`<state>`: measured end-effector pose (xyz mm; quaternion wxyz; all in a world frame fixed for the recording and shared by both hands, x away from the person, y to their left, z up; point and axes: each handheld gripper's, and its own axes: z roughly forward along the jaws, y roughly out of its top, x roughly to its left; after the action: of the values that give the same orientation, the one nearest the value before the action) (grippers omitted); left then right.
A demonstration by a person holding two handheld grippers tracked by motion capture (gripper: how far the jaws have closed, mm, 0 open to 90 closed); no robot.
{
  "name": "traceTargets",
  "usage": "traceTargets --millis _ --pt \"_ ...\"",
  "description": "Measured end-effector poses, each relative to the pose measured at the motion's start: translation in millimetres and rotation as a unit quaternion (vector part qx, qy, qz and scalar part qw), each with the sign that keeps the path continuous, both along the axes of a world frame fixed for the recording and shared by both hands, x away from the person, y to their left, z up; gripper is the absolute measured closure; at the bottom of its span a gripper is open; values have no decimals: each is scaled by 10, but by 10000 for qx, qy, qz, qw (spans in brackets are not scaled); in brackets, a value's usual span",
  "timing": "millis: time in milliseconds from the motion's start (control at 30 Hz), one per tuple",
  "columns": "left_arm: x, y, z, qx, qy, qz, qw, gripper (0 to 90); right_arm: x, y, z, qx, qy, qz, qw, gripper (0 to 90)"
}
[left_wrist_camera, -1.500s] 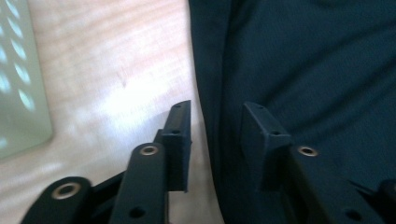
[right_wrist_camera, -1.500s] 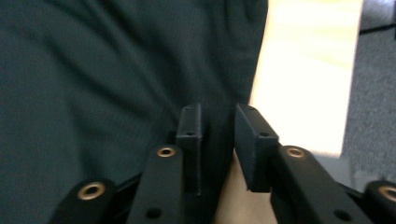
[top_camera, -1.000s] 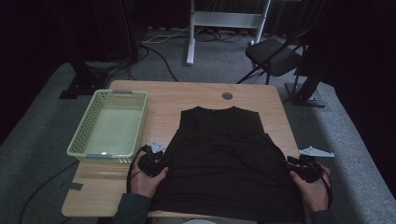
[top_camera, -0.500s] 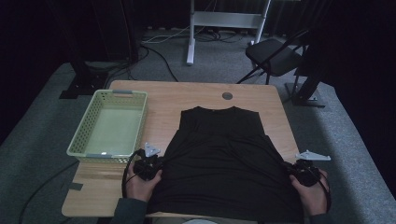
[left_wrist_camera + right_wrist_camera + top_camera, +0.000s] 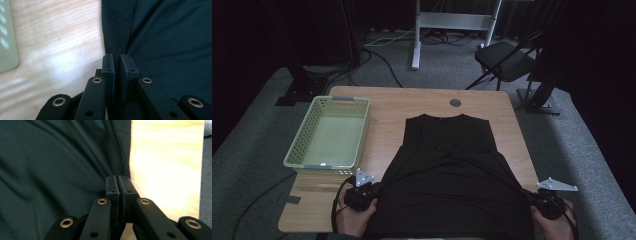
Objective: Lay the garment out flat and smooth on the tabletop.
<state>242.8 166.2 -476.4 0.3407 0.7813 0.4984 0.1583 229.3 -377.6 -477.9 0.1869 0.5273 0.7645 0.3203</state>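
A black sleeveless top (image 5: 449,170) lies flat on the wooden table (image 5: 387,125), neckline toward the far edge. My left gripper (image 5: 373,189) pinches the garment's left side edge near the hem; in the left gripper view its jaws are shut on the black fabric (image 5: 150,37) at the seam. My right gripper (image 5: 532,198) holds the right side edge; in the right gripper view its jaws are shut on a bunched fold of the top (image 5: 62,162). Creases run across the cloth between the two grippers.
A pale green perforated basket (image 5: 332,134) sits empty on the table's left side. A small round grommet (image 5: 455,102) is near the far edge. A black chair (image 5: 507,60) and a white frame stand beyond the table.
Both grippers have pulled back toward the near edge of the table, drawing the top's lower edge with them and stretching the fabric.
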Motion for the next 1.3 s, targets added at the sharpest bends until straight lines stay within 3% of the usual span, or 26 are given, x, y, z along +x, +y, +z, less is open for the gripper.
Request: traceTargets --millis 267,400,500,700,833,933,1033,1167,1300 --pt "-126 -8 18 66 68 -148 9998 815 -169 -33 13 32 107 -4 9999 839" --pt "-67 -11 20 27 64 -61 10000 692 -131 -4 37 -4 35 10 10000 727" --pt "34 -34 25 40 24 -3 10000 625 -29 42 88 24 -133 25 9999 664" --pt "318 -164 58 29 -117 -33 9999 543 300 115 122 93 -323 9 9994 634" --pt "485 -234 29 76 -48 -55 9999 524 495 185 73 -9 -282 65 9996 628" --pt "539 -213 3 -170 28 -30 9998 516 571 207 27 -35 -194 74 9998 625" --pt "522 -192 7 -96 19 14 10000 635 574 204 -8 -38 -144 81 9999 660" --pt "449 -168 13 -43 65 -90 9999 789 531 170 3 -48 -96 105 9999 812" --pt "347 -115 18 -46 113 -143 9998 828 421 145 15 -109 -39 183 9998 852"
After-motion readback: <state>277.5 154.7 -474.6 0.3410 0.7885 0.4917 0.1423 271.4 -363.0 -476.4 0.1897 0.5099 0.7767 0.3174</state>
